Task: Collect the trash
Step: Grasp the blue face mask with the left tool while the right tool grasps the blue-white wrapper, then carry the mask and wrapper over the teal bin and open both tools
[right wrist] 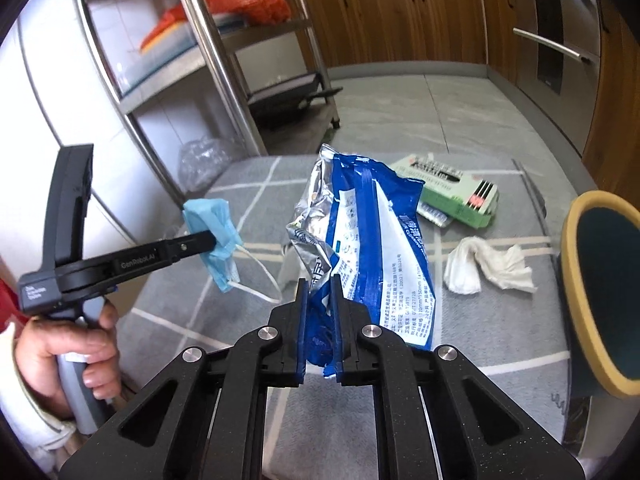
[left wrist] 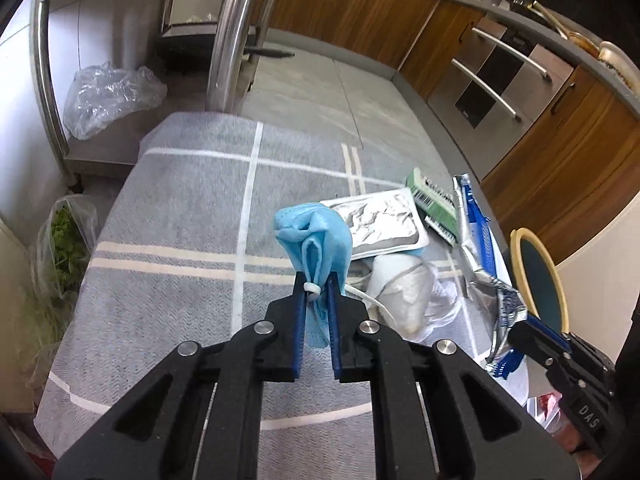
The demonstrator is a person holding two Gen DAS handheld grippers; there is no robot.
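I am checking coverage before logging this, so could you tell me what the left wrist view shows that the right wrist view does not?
Only the left wrist view shows the silver foil pouch and a bag of greens. Only the right wrist view shows the hand and the orange bag on the shelf. Both show the blue face mask, the blue-and-white wrapper, the green box and the bin.

Left half of the worktop lies bare, open to approach. Right half cluttered: foil tray, green box, crumpled tissue. Bin rim blocks the right edge.
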